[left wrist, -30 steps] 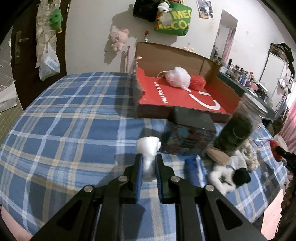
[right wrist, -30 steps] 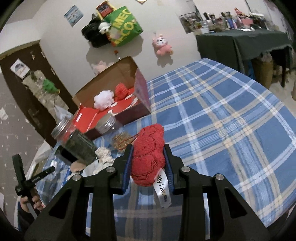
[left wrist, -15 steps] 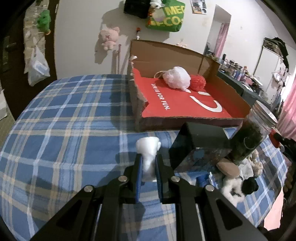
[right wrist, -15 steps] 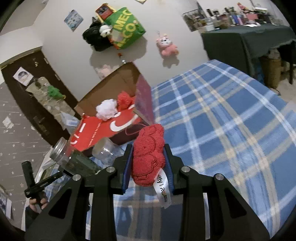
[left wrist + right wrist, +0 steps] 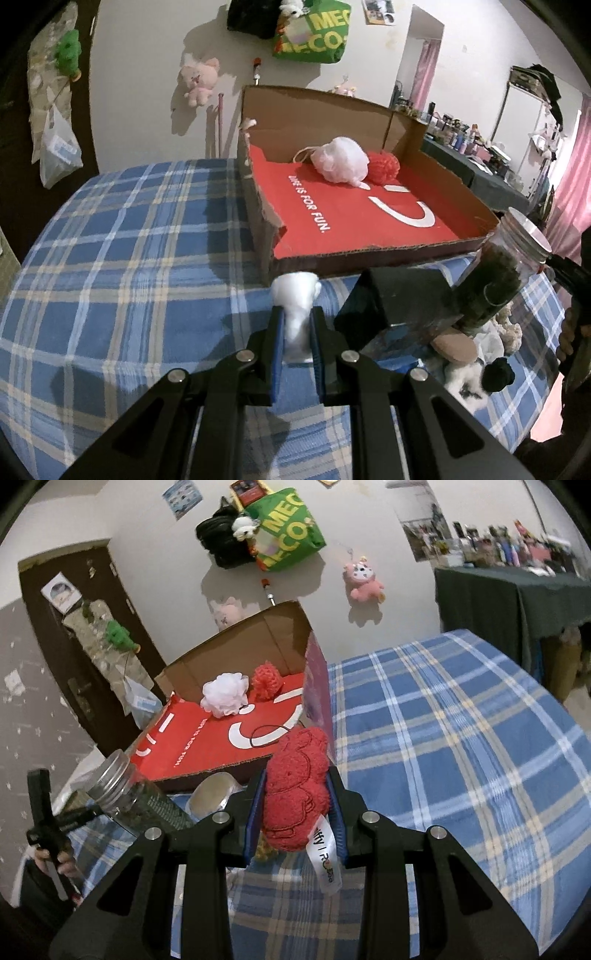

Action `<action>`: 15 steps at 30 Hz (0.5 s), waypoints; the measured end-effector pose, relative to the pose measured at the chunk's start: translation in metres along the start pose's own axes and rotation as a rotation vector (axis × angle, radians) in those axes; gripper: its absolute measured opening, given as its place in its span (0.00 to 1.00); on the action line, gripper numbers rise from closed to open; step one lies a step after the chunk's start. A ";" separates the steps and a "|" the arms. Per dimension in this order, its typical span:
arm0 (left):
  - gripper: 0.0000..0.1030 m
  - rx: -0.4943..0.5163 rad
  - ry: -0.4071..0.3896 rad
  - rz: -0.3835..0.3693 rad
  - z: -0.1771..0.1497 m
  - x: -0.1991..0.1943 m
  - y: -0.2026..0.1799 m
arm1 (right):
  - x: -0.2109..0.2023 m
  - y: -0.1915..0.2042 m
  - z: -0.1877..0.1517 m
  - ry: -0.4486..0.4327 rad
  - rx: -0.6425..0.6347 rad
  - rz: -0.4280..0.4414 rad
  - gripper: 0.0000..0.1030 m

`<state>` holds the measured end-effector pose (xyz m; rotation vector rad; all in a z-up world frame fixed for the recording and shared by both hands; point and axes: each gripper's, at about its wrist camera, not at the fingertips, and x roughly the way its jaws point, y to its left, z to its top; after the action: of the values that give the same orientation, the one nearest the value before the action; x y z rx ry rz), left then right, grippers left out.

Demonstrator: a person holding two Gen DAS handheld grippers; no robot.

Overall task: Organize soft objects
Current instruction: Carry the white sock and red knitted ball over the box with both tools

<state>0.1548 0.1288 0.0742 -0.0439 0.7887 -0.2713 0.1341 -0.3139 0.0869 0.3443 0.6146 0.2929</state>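
Now we've got two soft pieces in hand at once. Our white soft toy [image 5: 295, 317] is pinched between the pads of the left gripper [image 5: 297, 332], jaws drawn tight on it, its top poking out beyond the fingertips. Our red plush [image 5: 297, 786] is squeezed in the right gripper [image 5: 297, 805], jaws only part closed because it's bulky, its white label [image 5: 325, 860] dangling at six o'clock.

Both hang over the blue plaid cloth [image 5: 122, 258], just short of the cardboard box [image 5: 369, 221] with the red liner. From the left view the box opens at about one o'clock; from the right view, at eleven. A white pouf [image 5: 340, 158] and a red pouf [image 5: 384, 168] sit touching at its far end, so the near half looks free.

We judge the step as a carry into that box. Let's lift each piece clear of the front wall first, aim for bare red liner, and let go low. Watch the black box [image 5: 399, 299] and the tilted jar [image 5: 495, 280] near the front wall; a careless swing could tip the jar.
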 end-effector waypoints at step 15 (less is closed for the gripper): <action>0.14 0.126 -0.014 -0.051 0.033 0.005 -0.020 | 0.028 0.027 0.026 0.038 -0.230 0.004 0.29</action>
<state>0.1775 0.1064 0.0968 0.0531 0.7558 -0.3682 0.1669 -0.2852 0.1032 0.1185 0.6105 0.3706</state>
